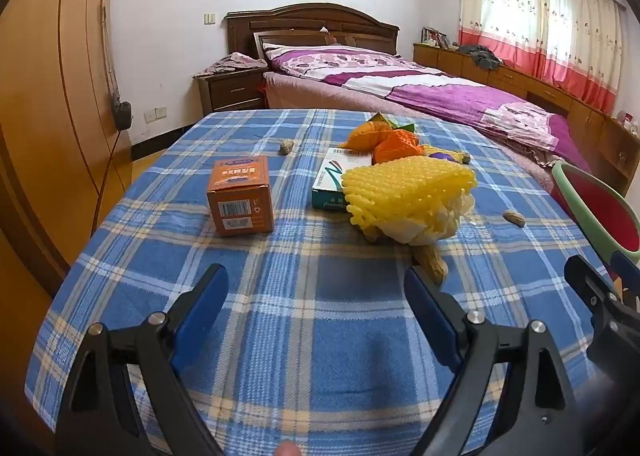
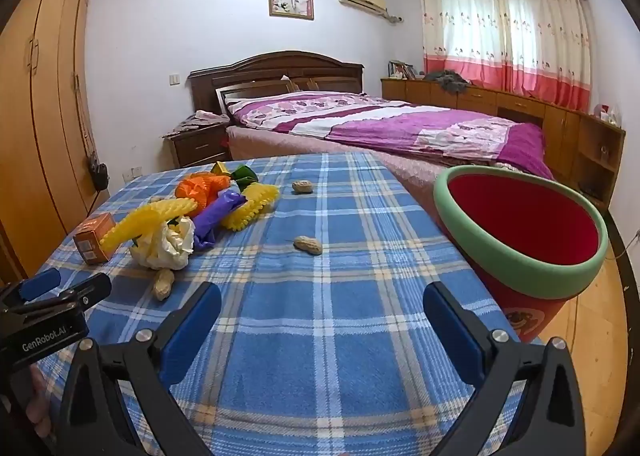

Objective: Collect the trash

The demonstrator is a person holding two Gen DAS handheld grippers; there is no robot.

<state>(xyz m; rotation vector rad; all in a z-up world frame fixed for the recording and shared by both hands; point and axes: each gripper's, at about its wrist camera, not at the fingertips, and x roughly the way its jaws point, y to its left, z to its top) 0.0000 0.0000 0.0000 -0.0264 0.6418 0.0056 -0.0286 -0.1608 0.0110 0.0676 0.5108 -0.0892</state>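
1. The counter [image 2: 320, 356], under a blue plaid cloth, fills the lower half of both views; a bed [image 2: 400, 128] stands behind it.
2. A red bin with a green rim [image 2: 520, 240] sits at the right of the right wrist view, at the counter's right edge, tilted so its mouth faces the camera. Its visible interior looks empty. It is presumably the trash receptacle.
3. The trash lies mostly in a pile at centre of the left wrist view: yellow foam netting [image 1: 408, 192] over crumpled white paper [image 1: 420, 228], orange netting [image 1: 400, 148] behind, and a teal-and-white carton [image 1: 332, 184] touching the pile.
4. An orange box [image 1: 240, 196] stands upright, apart from the pile, to its left.
5. The left gripper [image 1: 316, 296] and right gripper [image 2: 320, 308] both hover near the counter's near edge, jaws spread wide, holding nothing.
6. Peanuts are scattered: one [image 1: 432, 264] just beside the left gripper's right finger, two [image 2: 308, 245] [image 2: 302, 186] at centre of the right wrist view.
7. Risks, in my judgement: the light netting may snag neighbouring scraps and drag them off; rounded peanuts may squirt from the jaws; a nudge could tip the tilted bin off the edge.
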